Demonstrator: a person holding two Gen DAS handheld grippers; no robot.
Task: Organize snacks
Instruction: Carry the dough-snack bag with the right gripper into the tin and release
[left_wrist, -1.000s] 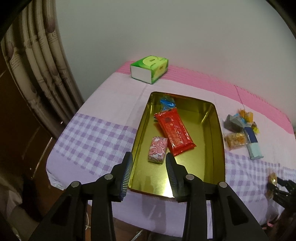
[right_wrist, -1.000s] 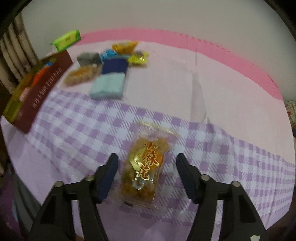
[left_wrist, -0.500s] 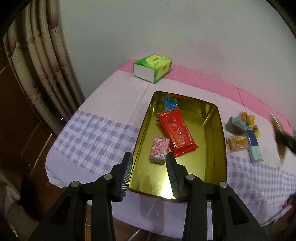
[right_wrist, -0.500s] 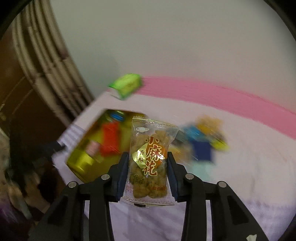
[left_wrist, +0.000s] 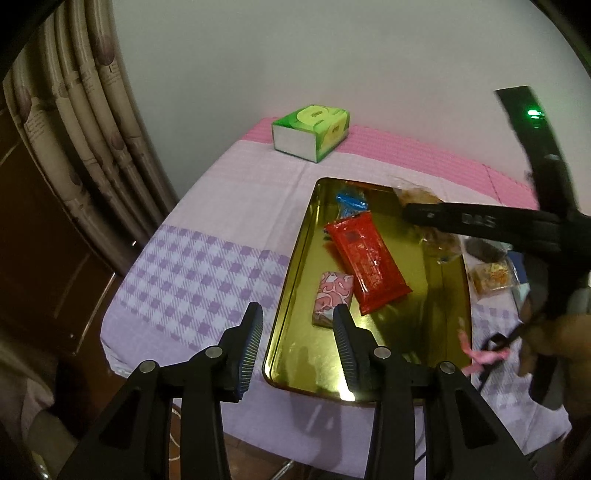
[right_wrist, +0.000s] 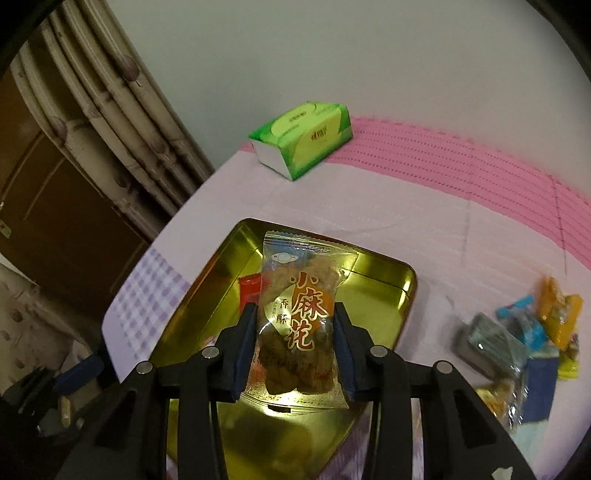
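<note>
Gold tray (left_wrist: 295, 273) held a red packet (left_wrist: 365, 258), pink-swirled packet (left_wrist: 330, 297) and blue wrapper (left_wrist: 349, 203); green box (left_wrist: 312, 131) upper centre; cloth (left_wrist: 207, 269) was purple-checked, pink-edged

Black plastic left gripper (left_wrist: 297, 332), right gripper (right_wrist: 294, 334); blue ribbed jaws, silver pivot screws

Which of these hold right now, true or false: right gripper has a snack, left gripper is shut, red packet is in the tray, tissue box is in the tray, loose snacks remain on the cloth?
1. The right gripper grips a clear snack bag above the gold tray. True.
2. The left gripper is shut. False: it is open and holds nothing.
3. A red packet lies in the tray. True.
4. The tissue box sits in the tray. False: it sits on the cloth beyond it.
5. Loose snacks remain on the cloth. True.
</note>
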